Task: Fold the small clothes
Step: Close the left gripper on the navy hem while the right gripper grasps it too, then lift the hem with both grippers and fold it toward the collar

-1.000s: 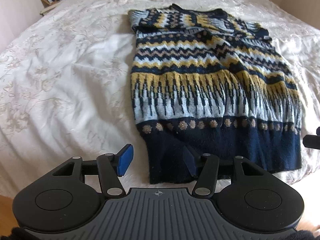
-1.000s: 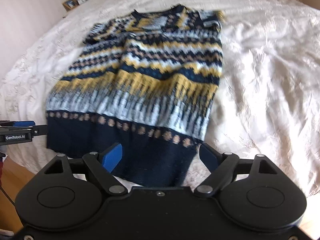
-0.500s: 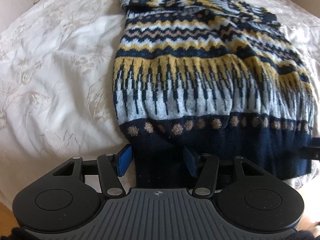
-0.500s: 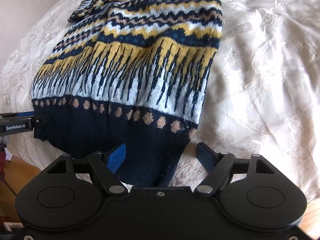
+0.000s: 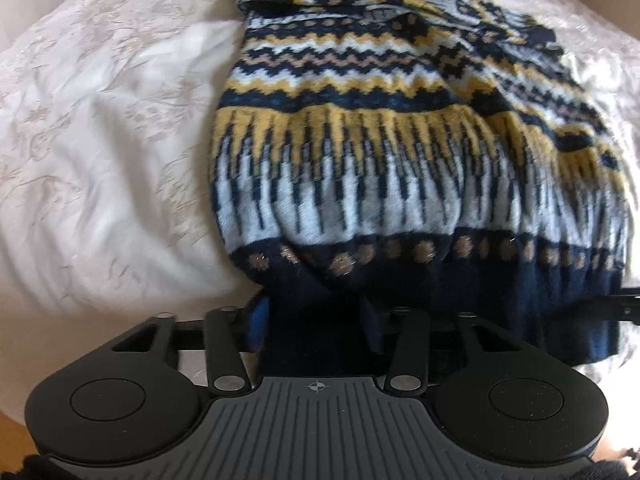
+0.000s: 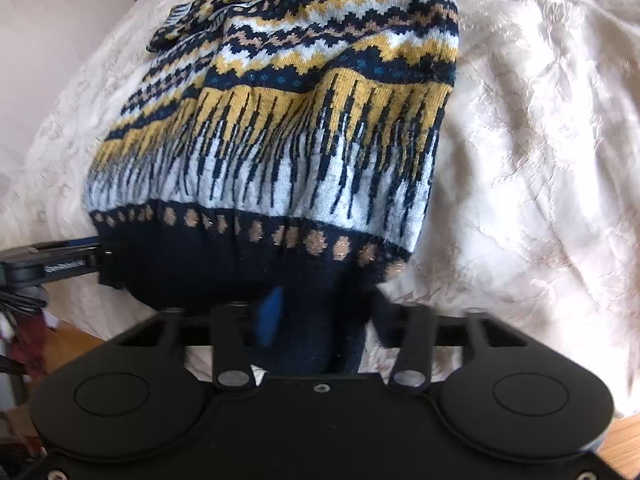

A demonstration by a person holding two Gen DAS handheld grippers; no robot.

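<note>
A patterned knit sweater point(image 5: 360, 152) lies spread on a bed covered with a cream embroidered bedspread point(image 5: 100, 168), its neckline toward the far edge and its navy ribbed hem point(image 5: 420, 292) at the near edge, where both grippers meet it. The sweater carries bands of navy, mustard yellow, pale blue and tan zigzags, then a row of tan dots just above the hem. In the left wrist view the left gripper point(image 5: 316, 326) straddles the hem's left corner: its jaws are closing, the navy fabric fills the gap between them, and the blue pad of one finger point(image 5: 260, 322) presses against the cloth's outer edge. The knit just beyond bulges upward in a soft hump. In the right wrist view the right gripper point(image 6: 320, 320) is at the hem's right corner, its jaws also closing, with a bunched fold of navy hem point(image 6: 312, 332) squeezed between the blue pad point(image 6: 272, 312) and the opposite finger. From this side the sweater point(image 6: 300, 120) also rises in a rounded bulge above the hem, and the bedspread point(image 6: 540, 160) lies rumpled toward the right edge of the bed. The left gripper's finger point(image 6: 52, 266) shows at the far left, touching the hem's other corner. A strip of wooden floor point(image 6: 624, 432) shows past the bed's near edge.
</note>
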